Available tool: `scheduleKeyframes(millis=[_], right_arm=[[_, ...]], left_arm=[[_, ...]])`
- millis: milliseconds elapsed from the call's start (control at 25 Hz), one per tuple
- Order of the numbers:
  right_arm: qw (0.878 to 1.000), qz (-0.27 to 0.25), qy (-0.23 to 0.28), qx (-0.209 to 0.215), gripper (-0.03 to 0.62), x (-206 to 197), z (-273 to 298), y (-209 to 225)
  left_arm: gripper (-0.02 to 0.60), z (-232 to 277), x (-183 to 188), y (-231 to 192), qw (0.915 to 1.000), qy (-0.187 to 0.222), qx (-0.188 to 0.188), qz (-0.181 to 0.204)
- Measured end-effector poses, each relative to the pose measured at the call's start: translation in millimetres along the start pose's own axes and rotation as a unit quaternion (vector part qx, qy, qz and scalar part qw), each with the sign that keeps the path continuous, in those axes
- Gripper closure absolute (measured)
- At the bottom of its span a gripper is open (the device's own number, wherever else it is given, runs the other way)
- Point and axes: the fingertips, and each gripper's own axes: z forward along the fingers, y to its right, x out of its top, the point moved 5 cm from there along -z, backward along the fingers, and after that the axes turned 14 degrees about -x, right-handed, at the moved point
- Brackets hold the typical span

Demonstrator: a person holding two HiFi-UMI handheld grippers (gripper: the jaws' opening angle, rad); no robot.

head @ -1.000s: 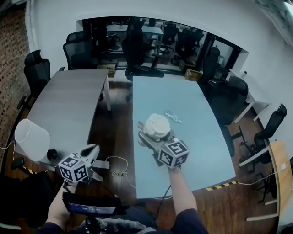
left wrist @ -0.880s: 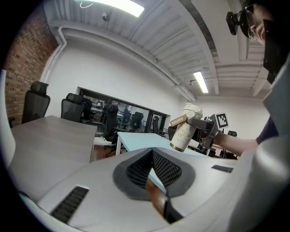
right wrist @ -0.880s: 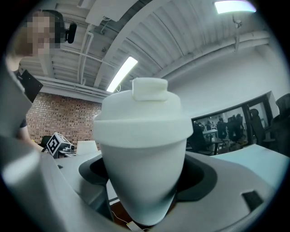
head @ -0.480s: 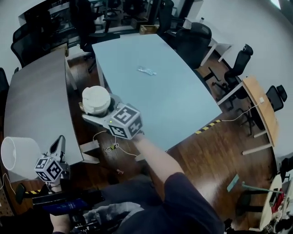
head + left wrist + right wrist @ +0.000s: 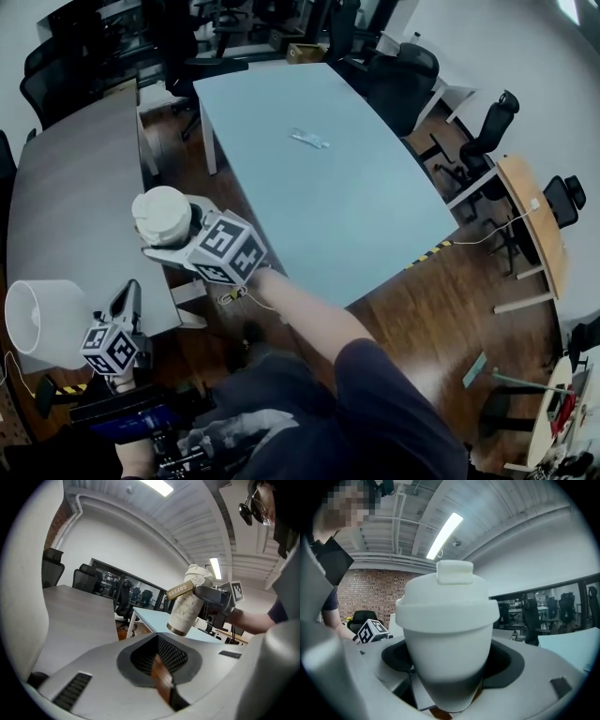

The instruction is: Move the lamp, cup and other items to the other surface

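The right gripper (image 5: 171, 230) has its jaws clamped on the coffee cup (image 5: 159, 211), a pale paper cup with a white lid and a brown sleeve. In the right gripper view the cup fills the space between the jaws and stands upright, its lid tab on top. From the head view the cup is held clear of any surface, over the near right edge of the grey desk (image 5: 66, 187), just beside the strip of wooden floor (image 5: 192, 164) that parts this desk from the light blue desk (image 5: 337, 187).

The left gripper (image 5: 126, 296) is low at the near corner of the grey desk. Its jaws are closed with nothing between them; the left gripper view shows only a sliver of floor through the slit where they meet. The lamp (image 5: 42, 322), with its white shade, stands on that same corner, just beside the left gripper, and its shade fills the left edge of the left gripper view.

A small flat item (image 5: 309, 140), too small to name, lies alone on the far half of the blue desk, well apart from both grippers. Black office chairs (image 5: 487, 131) stand around the desks.
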Motion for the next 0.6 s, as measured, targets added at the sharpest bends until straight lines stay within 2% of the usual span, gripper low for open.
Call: scheduleKeyframes(millis=[400,600], right_arm=[[0.998,0.0,-0.018,0.068,0.187,-38.5,58.4,10.1],[0.995,-0.003,-0.027,0.098,0.187,-53.6,94.2,12.7]], left_arm=[[0.577,10.7,-21.3,-20.3,0.9966,-0.024,0.074,-0.03],[0.577,9.2,-29.5,-33.2,0.9905,-0.03,0.125,-0.048]])
